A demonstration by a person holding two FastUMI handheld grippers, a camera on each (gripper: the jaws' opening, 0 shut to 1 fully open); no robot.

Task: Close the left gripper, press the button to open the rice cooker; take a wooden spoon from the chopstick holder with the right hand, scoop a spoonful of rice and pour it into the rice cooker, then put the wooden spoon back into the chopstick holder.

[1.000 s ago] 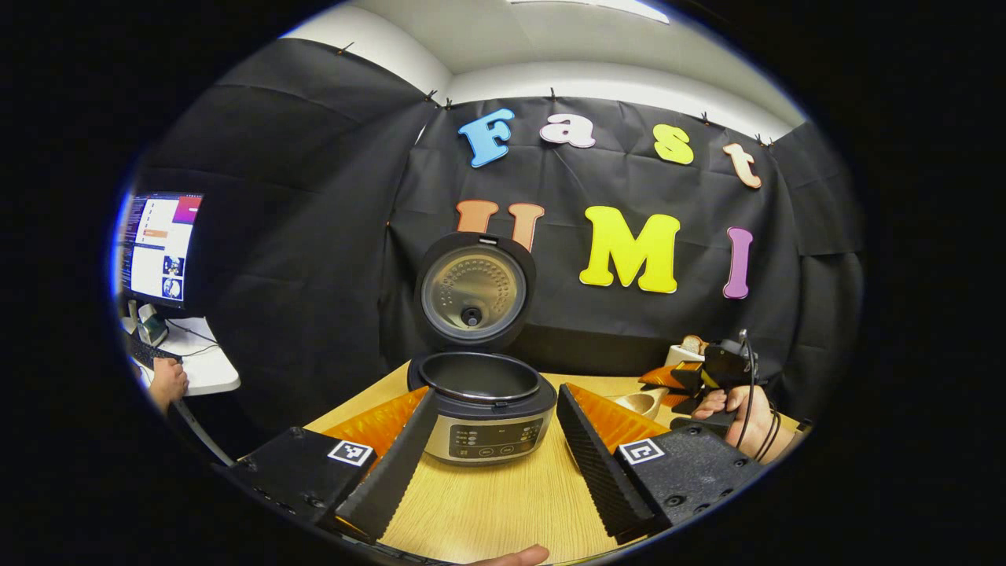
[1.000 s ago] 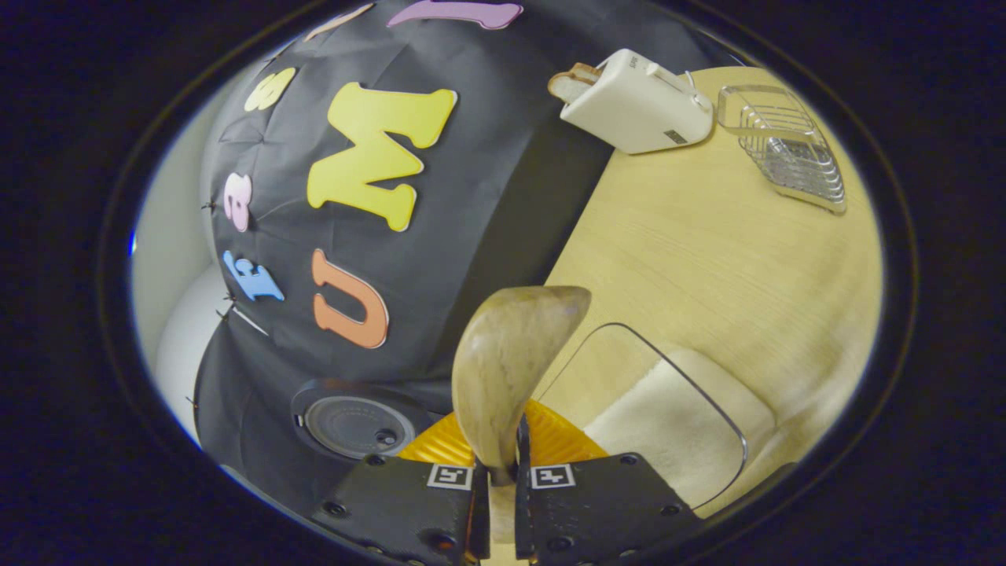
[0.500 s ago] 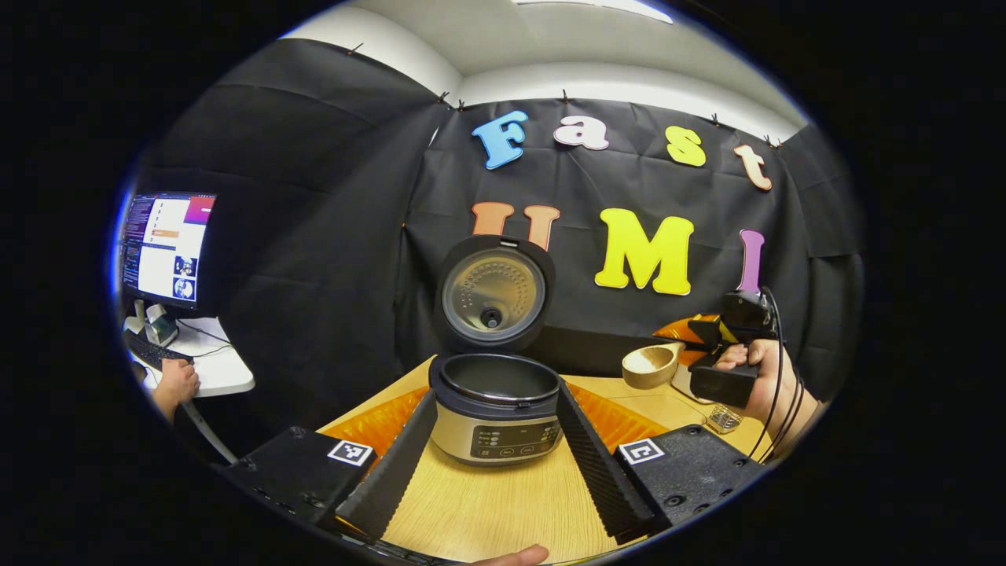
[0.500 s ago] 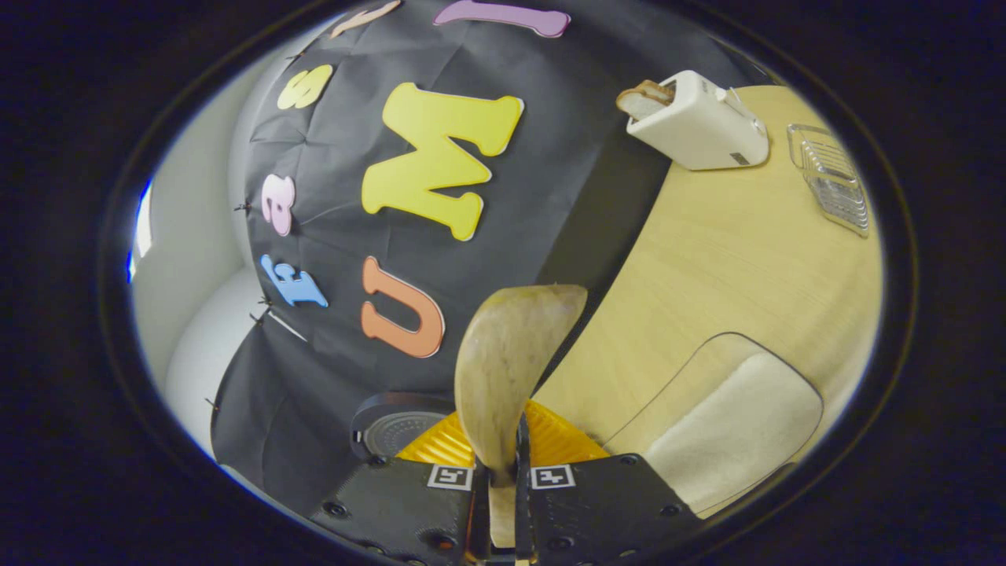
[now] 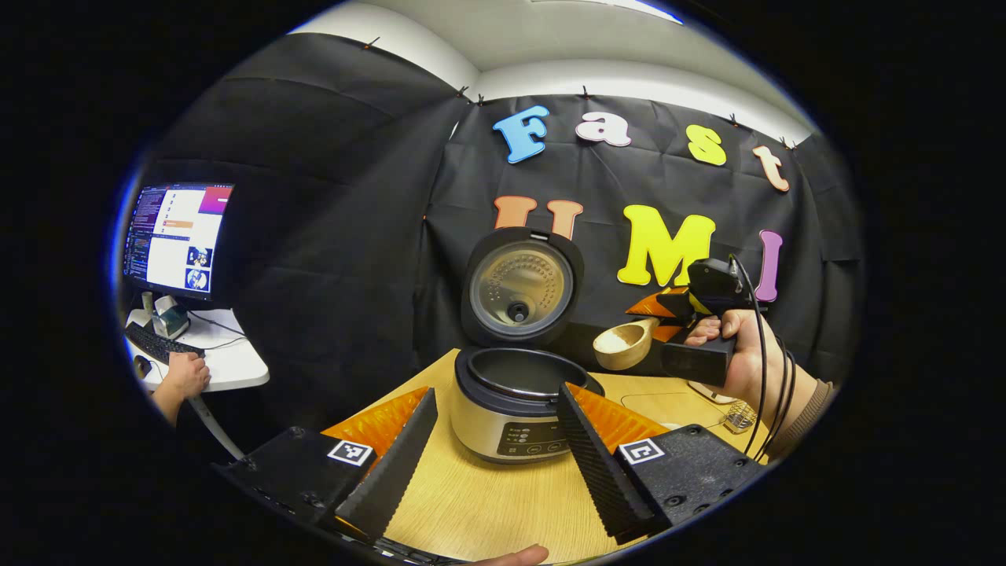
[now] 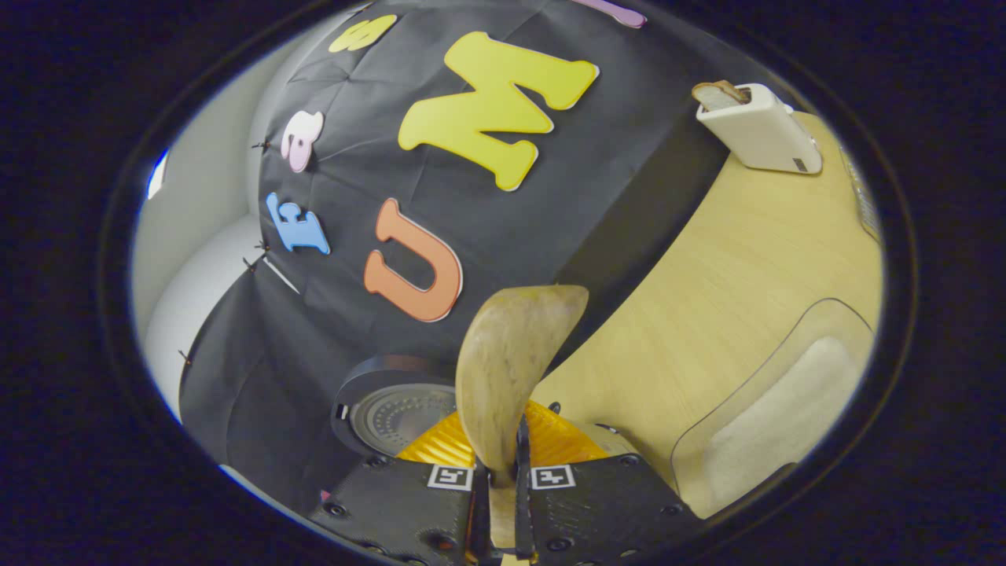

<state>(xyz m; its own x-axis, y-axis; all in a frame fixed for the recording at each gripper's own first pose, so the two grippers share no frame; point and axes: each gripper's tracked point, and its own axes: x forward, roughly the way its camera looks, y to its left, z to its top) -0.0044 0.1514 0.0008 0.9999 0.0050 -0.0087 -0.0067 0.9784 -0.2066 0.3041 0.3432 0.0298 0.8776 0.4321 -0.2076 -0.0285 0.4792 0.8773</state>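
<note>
A: Where's the pale wooden spoon (image 6: 511,369)?
B: Clamped between the right gripper (image 6: 503,479) fingers, bowl just right of the open silver-and-black rice cooker (image 5: 515,405) lid.
A: And the left gripper (image 5: 491,448)?
B: Spread wide over the light wooden table (image 5: 487,503), holding nothing.

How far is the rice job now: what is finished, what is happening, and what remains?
Done: rice cooker lid is open. In hand: right gripper grips the wooden spoon, held up beside the cooker's open pot. Left: pour, then return the spoon to the holder.
</note>
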